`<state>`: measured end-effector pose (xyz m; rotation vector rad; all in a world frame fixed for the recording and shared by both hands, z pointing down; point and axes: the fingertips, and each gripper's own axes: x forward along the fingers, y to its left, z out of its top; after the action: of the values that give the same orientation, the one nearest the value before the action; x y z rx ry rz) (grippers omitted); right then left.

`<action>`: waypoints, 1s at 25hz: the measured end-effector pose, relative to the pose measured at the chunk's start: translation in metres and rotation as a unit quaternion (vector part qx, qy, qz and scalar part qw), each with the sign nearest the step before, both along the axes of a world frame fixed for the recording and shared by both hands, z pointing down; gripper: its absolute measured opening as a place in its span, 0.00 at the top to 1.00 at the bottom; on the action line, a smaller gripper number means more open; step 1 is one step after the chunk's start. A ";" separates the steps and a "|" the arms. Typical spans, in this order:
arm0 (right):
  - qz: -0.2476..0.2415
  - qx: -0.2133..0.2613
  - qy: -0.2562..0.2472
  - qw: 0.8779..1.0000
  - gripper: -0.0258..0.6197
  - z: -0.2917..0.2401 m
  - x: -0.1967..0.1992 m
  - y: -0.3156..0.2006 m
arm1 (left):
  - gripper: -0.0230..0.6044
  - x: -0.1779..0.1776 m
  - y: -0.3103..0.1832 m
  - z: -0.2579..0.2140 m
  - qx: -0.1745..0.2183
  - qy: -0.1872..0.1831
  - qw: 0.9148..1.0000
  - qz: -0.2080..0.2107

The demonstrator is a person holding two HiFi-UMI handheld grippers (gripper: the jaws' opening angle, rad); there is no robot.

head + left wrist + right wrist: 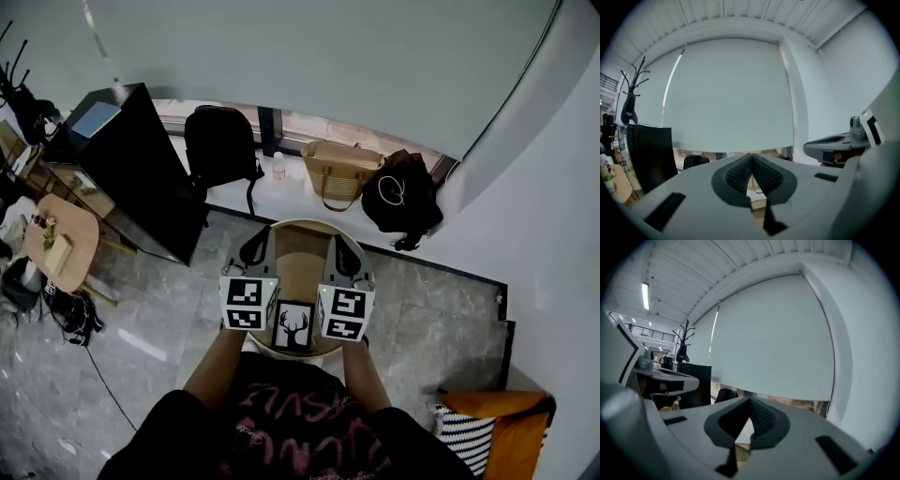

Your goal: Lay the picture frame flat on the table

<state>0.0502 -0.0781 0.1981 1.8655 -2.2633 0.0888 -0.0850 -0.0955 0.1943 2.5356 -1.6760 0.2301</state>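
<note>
A small black picture frame [292,326] with a deer-head silhouette is at the near edge of the round wooden table [302,251], between the two marker cubes. Whether it stands or lies flat I cannot tell from above. My left gripper [256,240] and right gripper [340,246] are held side by side over the table, pointing away from me past the frame. In the left gripper view the left gripper [751,158] has its jaws together with nothing held. The right gripper [750,402] looks the same in its own view. Neither gripper view shows the frame.
On the white window ledge behind the table sit a black backpack [221,142], a bottle [278,166], a tan handbag [339,171] and a black bag [404,197]. A black cabinet [127,173] and a small wooden table [62,242] stand left. Cushions [492,429] lie lower right.
</note>
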 end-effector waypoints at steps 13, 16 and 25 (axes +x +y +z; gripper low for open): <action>0.005 0.010 -0.001 1.000 0.93 -0.008 -0.002 -0.001 | 0.95 -0.007 -0.002 -0.015 0.018 -0.006 1.000 -0.004; 0.007 0.005 -0.001 1.000 0.93 -0.004 -0.004 -0.002 | 0.95 -0.009 -0.003 -0.013 0.015 -0.006 1.000 -0.002; 0.015 0.001 0.002 1.000 0.93 0.001 -0.008 0.004 | 0.95 -0.018 0.000 -0.005 0.008 -0.003 1.000 -0.003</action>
<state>0.0417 -0.0744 0.1989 1.8987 -2.2332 0.0877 -0.1034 -0.0953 0.1895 2.5442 -1.6947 0.2250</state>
